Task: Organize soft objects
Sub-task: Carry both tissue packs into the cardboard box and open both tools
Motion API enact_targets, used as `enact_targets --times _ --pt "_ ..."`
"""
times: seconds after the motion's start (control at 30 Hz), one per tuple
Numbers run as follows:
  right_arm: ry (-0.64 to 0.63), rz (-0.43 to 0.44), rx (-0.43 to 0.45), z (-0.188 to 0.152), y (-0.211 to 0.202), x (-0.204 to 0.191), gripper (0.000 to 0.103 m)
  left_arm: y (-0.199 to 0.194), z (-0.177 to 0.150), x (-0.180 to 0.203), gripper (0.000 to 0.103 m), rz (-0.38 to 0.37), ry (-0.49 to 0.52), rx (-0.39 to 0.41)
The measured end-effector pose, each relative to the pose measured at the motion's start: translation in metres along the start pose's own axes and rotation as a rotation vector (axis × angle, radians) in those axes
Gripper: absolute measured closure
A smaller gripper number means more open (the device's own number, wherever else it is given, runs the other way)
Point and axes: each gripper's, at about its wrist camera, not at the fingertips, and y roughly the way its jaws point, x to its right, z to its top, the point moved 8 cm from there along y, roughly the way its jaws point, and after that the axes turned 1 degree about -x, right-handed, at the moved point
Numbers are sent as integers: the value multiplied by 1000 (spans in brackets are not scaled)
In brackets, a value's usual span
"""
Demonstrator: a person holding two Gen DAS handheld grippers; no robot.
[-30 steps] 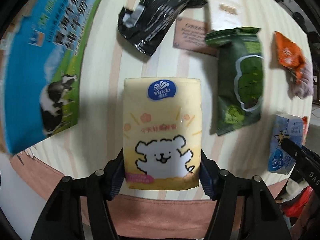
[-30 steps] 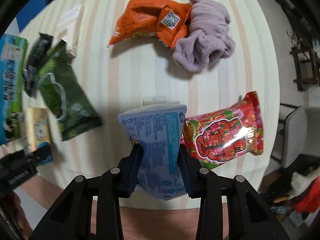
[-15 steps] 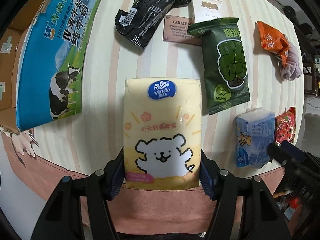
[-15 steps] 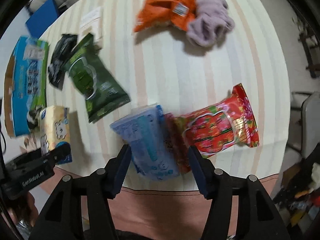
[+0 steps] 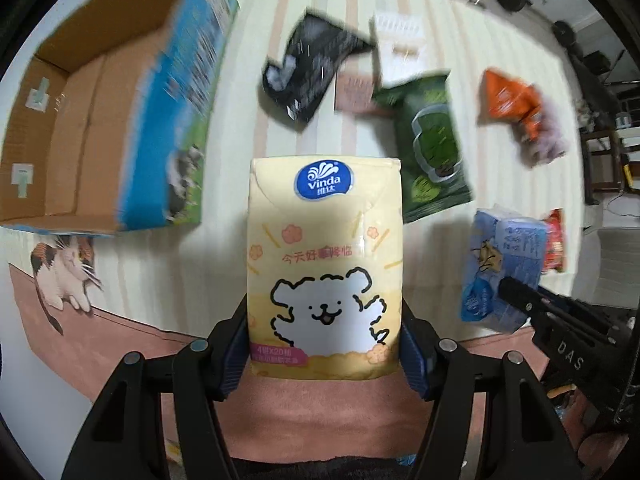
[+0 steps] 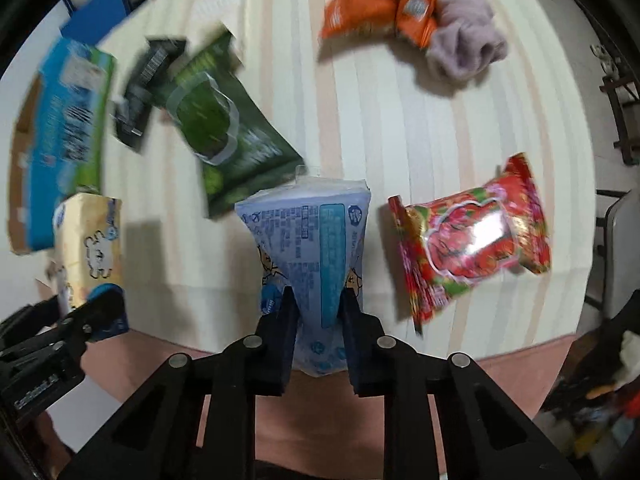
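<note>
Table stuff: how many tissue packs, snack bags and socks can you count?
Tissue packs: 2, yellow and blue
Snack bags: 4, black, green, orange, red
Socks: 1, purple
Total: 7

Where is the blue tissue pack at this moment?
The blue tissue pack is pinched in the right gripper, held above the table's near edge between the green pouch and the red snack bag. The left wrist view shows it at far right.

Striped tablecloth [image 6: 400, 128]; dark wooden chair [image 5: 604, 160] beyond.
</note>
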Motion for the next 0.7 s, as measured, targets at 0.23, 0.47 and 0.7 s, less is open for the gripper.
enact_targets --times 0.23,0.47,0.7 --pt "-55 139 147 6 -93 -72 81 -97 19 -28 42 -45 14 164" --pt "-154 209 220 49 -150 -194 81 -144 62 -104 42 -25 -21 245" --pt "-177 183 203 98 -124 -321 81 -117 125 -216 42 -47 -94 183"
